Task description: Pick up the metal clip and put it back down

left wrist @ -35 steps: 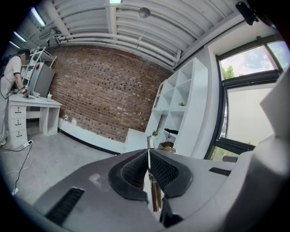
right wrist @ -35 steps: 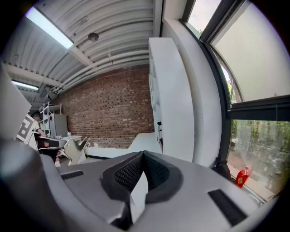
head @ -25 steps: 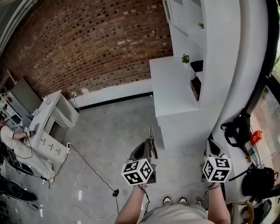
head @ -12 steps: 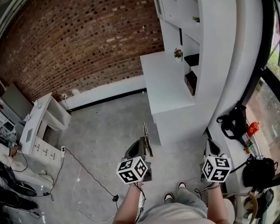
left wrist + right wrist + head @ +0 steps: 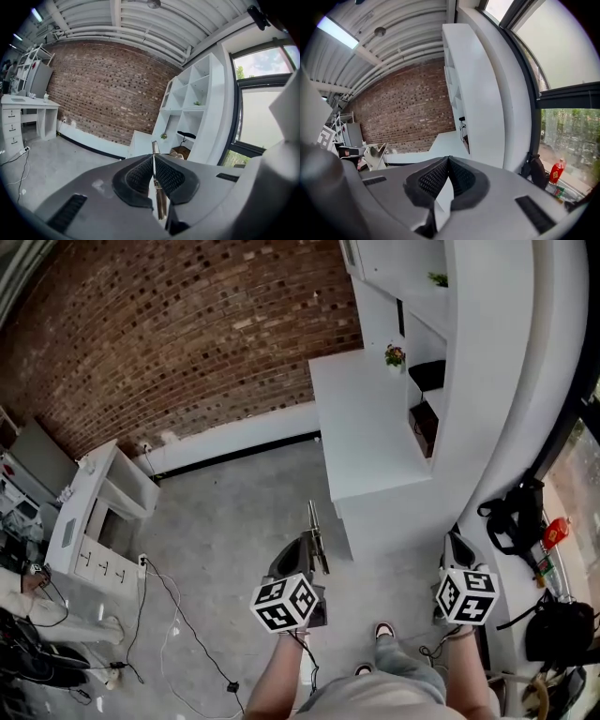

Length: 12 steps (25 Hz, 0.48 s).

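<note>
Count: 2 tongs, 1 clip, 2 marker cubes, 2 forearms, 2 shoes. Also 1 white shelf unit, 1 white desk, 1 brick wall.

Pose: both forearms reach fwd side by side in the head view. Each hand carries its tongs pointing ahead and a bit down, w/ a cube at the wrist end. Left tongs (image 5: 314, 545) sit well apart from right tongs (image 5: 455, 542), at approx the same level. The shoes (image 5: 384, 629) show below and btwn the two.

Left tongs (image 5: 153, 158): jaws pressed together, pinching the clip (image 5: 160, 199) btwn the ribbed pads (image 5: 140, 176). So the clip is off the floor, in the left tongs' grip.

Right tongs (image 5: 448, 160): jaws pressed together, nothing btwn them.

Clip (image 5: 316, 531): slim flat silvery metal strip, glossy, seen edge-on. Its far end pokes out past the left tips and its near end runs back under the pads.

Shelf unit (image 5: 375, 427) stands ahead of both tongs, closer to the right pair. Desk (image 5: 94, 512) is far off to the left of the left tongs. Wall (image 5: 187, 334) is beyond both.
</note>
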Motion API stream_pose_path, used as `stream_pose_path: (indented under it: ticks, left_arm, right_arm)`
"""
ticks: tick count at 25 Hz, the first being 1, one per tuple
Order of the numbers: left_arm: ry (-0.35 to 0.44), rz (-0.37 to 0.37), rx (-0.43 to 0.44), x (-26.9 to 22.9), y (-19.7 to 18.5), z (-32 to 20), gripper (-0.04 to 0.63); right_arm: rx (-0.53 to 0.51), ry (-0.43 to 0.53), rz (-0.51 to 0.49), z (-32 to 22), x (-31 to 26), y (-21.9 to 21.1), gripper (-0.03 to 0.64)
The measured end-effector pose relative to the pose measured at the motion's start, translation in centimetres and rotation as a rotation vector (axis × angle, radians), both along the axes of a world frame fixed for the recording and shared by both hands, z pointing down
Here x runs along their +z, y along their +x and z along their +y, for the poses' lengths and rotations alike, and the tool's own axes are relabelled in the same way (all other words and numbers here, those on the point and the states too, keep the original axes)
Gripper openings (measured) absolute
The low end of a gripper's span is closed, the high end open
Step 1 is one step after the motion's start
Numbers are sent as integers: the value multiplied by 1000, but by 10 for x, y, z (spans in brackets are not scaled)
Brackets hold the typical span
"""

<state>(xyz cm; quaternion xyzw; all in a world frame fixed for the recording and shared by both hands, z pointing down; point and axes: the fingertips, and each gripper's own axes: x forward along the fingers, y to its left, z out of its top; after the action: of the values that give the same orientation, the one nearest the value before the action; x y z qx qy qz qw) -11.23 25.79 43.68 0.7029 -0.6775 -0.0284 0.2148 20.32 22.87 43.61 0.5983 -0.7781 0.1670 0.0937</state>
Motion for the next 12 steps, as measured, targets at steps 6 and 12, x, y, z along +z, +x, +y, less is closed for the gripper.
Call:
stream_pose_path:
  ticks: [6, 12]
  left_arm:
    - [10, -7, -40, -8, -5, -50, 15]
    - [16, -5, -64, -10, -2, -97, 15]
  right_arm:
    - [-32, -1, -2, -59, -3, -1, 2]
    - [-71, 7, 1, -112, -5, -3, 2]
